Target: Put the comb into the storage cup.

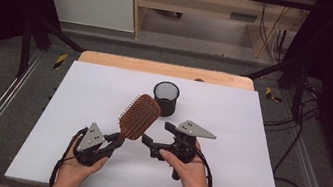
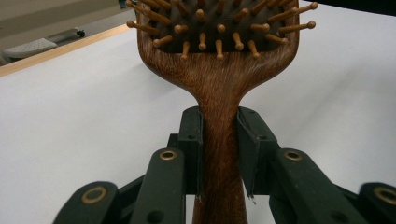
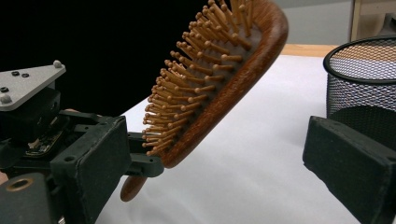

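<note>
White paper covers the surface [image 1: 76, 109]; the left hand-held gripper [image 1: 113, 142] clamps the wooden hairbrush [image 1: 139, 116] by its handle, head raised beside the mesh cup [image 1: 166, 97]. The right hand-held gripper [image 1: 154, 139], released, should take the head squarely.

Hairbrush [image 1: 139, 116] sat raised in the left gripper [image 1: 113, 142], mesh cup [image 1: 166, 98] just behind it, right gripper [image 1: 159, 139] beside its right.
</note>
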Action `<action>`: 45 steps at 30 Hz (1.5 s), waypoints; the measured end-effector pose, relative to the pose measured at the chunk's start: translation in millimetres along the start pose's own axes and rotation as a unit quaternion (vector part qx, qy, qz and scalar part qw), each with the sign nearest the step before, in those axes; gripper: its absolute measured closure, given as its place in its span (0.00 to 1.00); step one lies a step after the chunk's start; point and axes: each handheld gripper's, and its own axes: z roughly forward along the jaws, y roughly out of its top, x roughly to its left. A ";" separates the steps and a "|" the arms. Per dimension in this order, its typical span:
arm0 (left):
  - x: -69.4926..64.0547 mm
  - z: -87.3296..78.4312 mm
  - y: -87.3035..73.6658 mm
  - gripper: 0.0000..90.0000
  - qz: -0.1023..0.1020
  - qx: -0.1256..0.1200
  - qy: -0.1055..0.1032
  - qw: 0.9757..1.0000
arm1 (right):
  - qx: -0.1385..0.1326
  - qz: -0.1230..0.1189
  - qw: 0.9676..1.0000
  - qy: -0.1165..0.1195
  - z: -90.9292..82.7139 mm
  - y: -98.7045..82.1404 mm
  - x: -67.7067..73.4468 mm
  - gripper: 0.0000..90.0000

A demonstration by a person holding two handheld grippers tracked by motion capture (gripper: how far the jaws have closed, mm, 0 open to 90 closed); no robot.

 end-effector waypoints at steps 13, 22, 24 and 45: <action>-1.3 0.3 0.5 0.80 0.001 -0.001 -0.001 1.000 | 0.000 0.004 1.000 0.003 3.8 -0.8 2.9 0.09; -2.7 -1.4 1.9 0.80 0.001 -0.009 -0.001 1.000 | -0.012 0.010 1.000 0.004 6.2 -0.4 5.9 0.10; -3.2 -1.5 2.1 0.80 0.000 -0.010 0.000 1.000 | -0.013 0.011 1.000 0.003 6.8 -0.7 6.5 0.10; -11.0 -2.3 5.0 0.80 0.012 -0.022 -0.006 1.000 | -0.030 0.026 0.999 0.012 13.2 5.4 12.7 0.14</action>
